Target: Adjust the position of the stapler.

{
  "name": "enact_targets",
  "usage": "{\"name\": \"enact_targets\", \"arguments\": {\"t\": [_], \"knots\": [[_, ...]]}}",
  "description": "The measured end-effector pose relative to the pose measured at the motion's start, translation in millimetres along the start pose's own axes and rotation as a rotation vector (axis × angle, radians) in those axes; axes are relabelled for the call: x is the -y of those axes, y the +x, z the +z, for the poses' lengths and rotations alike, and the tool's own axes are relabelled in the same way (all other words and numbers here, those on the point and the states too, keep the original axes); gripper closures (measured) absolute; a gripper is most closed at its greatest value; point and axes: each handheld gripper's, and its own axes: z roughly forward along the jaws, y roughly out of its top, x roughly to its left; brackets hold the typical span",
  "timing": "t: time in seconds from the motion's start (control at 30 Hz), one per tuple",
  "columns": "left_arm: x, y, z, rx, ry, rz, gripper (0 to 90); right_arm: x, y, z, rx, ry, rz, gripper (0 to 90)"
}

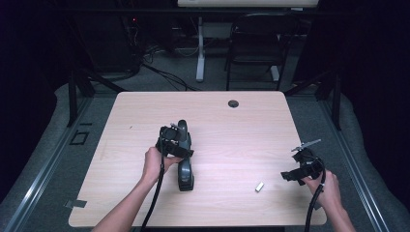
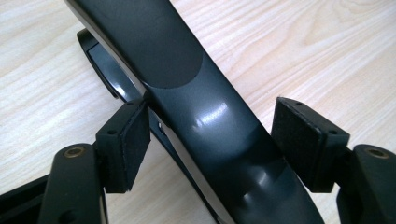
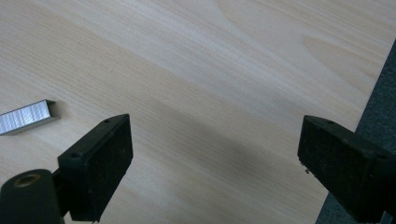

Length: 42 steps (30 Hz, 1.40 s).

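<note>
A dark grey stapler lies on the light wooden table, its length running away from the person. My left gripper reaches over its far half from the left. In the left gripper view the stapler's glossy arm runs between the jaws of the left gripper. One pad is at the arm's edge and the other pad stands a little off it. My right gripper hovers near the table's right edge, open and empty. A short strip of staples lies to its left.
A round cable hole sits near the table's far edge. Behind the table stand a black chair and a white desk leg. Grey floor shows past the table's right edge.
</note>
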Motion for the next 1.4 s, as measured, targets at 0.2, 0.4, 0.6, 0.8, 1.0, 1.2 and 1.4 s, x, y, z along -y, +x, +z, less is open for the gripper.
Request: {"name": "enact_targets", "arguments": {"t": [0.2,0.4,0.6,0.8,1.0,1.2,1.4], "knots": [[-0.6,-2.3,0.4,0.032,0.02,0.023,35.0,0.5,0.1,-0.1,-0.009,-0.007,0.003,9.8],[-0.8,-2.9,0.3,0.052,0.033,0.038,37.9,0.6,-0.1,-0.1,-0.008,-0.006,0.003,9.9],[-1.5,-7.4,1.0,0.077,0.055,0.07,41.9,0.3,1.6,-1.0,0.002,-0.005,-0.003,10.0],[-2.8,-9.4,1.5,0.111,0.081,0.118,44.4,-0.5,1.3,-1.5,-0.002,0.006,-0.017,10.0],[-2.2,-12.9,2.4,0.125,0.079,0.174,45.1,-0.1,1.4,-0.6,-0.01,-0.002,-0.005,10.0],[3.2,-14.4,-7.1,0.081,-0.055,0.056,43.8,-0.7,1.4,-0.3,-0.007,0.007,-0.012,10.0],[2.5,-22.5,0.2,0.032,-0.047,0.043,48.2,-0.5,2.1,0.7,-0.009,0.005,-0.01,10.1]]}}
